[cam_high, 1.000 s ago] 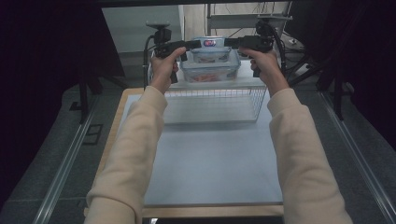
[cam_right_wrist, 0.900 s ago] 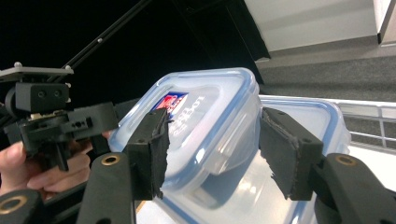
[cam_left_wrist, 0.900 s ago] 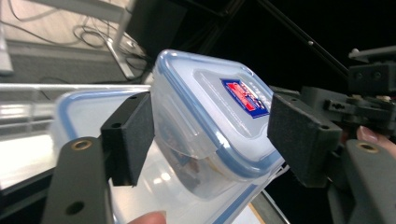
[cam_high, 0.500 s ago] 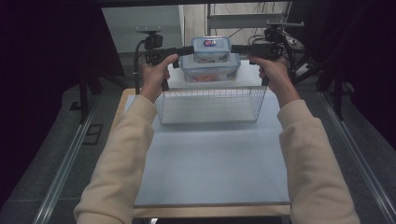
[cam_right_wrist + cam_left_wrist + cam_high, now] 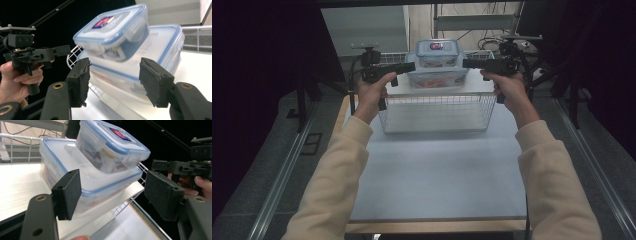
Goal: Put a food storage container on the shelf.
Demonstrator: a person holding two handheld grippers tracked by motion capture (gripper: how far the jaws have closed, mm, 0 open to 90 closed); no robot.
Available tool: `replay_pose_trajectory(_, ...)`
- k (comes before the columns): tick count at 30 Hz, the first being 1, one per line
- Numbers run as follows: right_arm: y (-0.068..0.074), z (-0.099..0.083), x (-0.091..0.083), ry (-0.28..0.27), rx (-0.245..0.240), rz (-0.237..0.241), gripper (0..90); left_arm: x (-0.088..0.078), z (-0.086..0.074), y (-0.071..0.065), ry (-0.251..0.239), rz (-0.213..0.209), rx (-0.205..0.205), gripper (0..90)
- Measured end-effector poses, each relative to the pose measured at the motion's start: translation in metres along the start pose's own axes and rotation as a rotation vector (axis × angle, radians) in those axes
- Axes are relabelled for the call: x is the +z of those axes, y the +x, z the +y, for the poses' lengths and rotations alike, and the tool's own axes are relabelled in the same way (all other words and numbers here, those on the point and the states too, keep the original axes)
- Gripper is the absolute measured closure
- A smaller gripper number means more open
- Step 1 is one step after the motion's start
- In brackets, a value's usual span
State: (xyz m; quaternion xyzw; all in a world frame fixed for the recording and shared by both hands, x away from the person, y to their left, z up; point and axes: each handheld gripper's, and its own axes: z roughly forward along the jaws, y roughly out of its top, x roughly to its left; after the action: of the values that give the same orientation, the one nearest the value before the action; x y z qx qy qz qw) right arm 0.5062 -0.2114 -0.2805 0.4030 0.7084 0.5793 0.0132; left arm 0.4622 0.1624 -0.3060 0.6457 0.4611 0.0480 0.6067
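Lab-style recording setup, black curtains (image 5: 267, 75) around a table (image 5: 437, 175), loose cables (image 5: 492, 42), metal floor rails (image 5: 282, 175)

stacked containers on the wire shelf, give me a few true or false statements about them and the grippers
1. The small container sits on top of the large container. True.
2. The left gripper is clamped on the large container. False: its fingers stand apart from it, open.
3. Both containers have blue-edged lids. True.
4. The right gripper holds the small container. False: its fingers are open, short of the stack.
5. The containers lie inside the wire basket. False: they rest on the white shelf top above it.
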Motion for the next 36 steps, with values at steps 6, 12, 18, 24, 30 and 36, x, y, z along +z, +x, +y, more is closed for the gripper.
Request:
replay_pose_trajectory(6, -0.005, -0.015, -0.007, -0.003, 0.012, 0.019, 41.4, -0.005, -0.012, -0.001, 0.006, -0.015, 0.004, 29.8)
replay_pose_trajectory(12, -0.01, -0.04, -0.015, -0.002, 0.015, 0.049, 41.2, -0.008, -0.031, -0.003, 0.017, -0.025, 0.022, 29.9)
replay_pose_trajectory(18, -0.011, -0.07, -0.024, 0.008, -0.017, 0.058, 41.1, -0.014, -0.062, -0.007, 0.04, -0.041, 0.063, 29.4)
replay_pose_trajectory(24, -0.009, -0.111, -0.031, 0.021, -0.037, 0.088, 40.6, -0.024, -0.109, -0.01, 0.058, -0.076, 0.096, 29.3)
replay_pose_trajectory(30, -0.011, -0.156, -0.039, 0.054, -0.042, 0.087, 40.0, -0.036, -0.152, -0.01, 0.085, -0.073, 0.109, 29.1)
replay_pose_trajectory(36, -0.013, -0.195, -0.046, 0.093, -0.034, 0.085, 39.1, -0.044, -0.181, -0.007, 0.1, -0.062, 0.091, 28.8)
